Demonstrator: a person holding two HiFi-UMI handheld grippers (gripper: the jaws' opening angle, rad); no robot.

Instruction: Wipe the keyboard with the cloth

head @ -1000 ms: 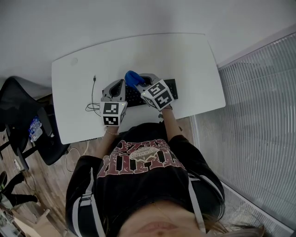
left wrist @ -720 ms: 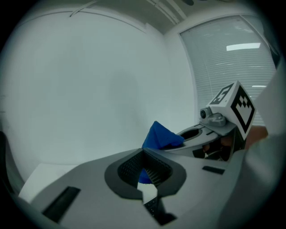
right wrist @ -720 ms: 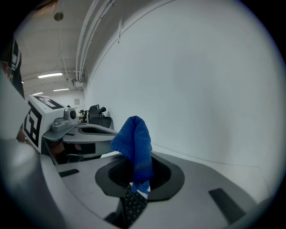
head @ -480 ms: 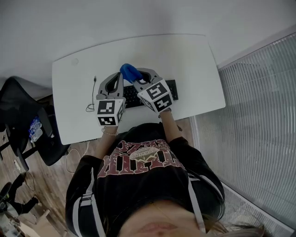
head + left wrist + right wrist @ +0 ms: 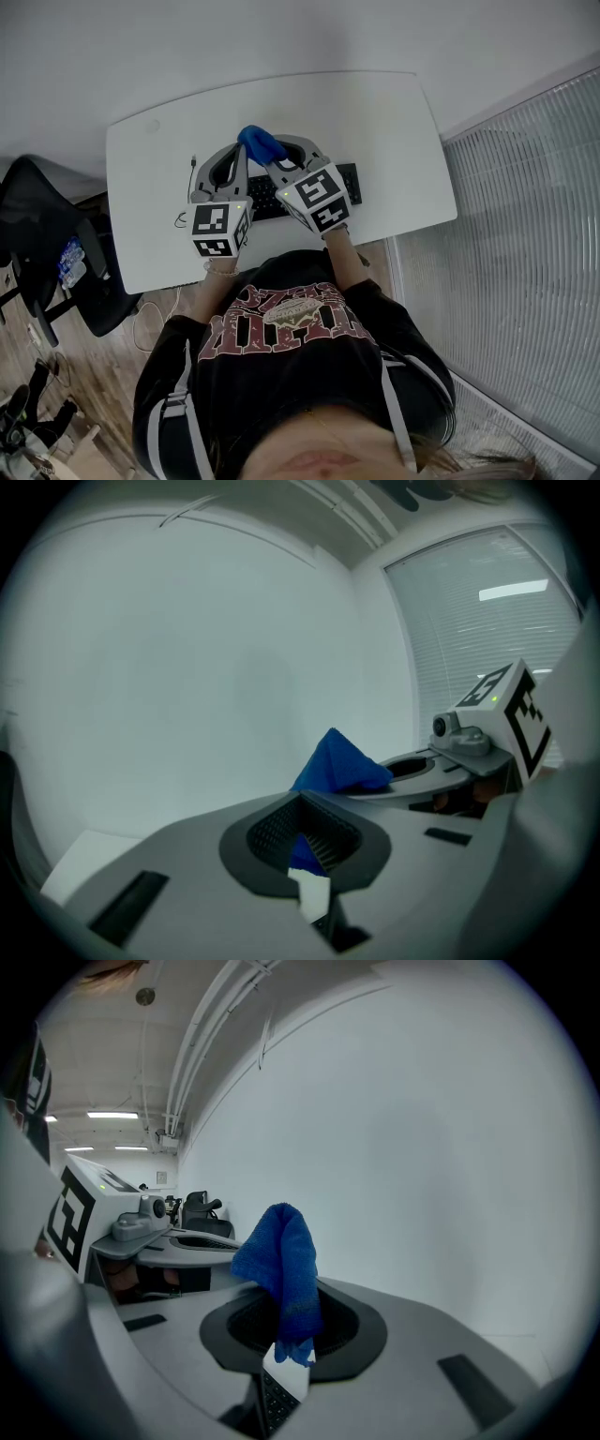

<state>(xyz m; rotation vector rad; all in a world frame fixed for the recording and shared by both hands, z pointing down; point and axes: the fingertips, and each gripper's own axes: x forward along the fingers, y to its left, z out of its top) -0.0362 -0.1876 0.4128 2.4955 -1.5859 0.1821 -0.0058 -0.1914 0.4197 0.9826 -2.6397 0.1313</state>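
Blue cloth [image 5: 261, 145] hung clamped in the right hand-held gripper [image 5: 275, 157] above the desk [image 5: 375, 112].
The left hand-held gripper [image 5: 234, 159], jaws together and empty, hovered just left, over the keyboard [image 5: 349, 178].

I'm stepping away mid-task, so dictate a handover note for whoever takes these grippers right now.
Right gripper: tongs shut on the blue terry cloth, held over the black keyboard on the white desk.
Left gripper: tongs nearly together beside it; blue shows in the slit, grip unclear.
Done: cloth in hand. To do: lower it and wipe the keys.
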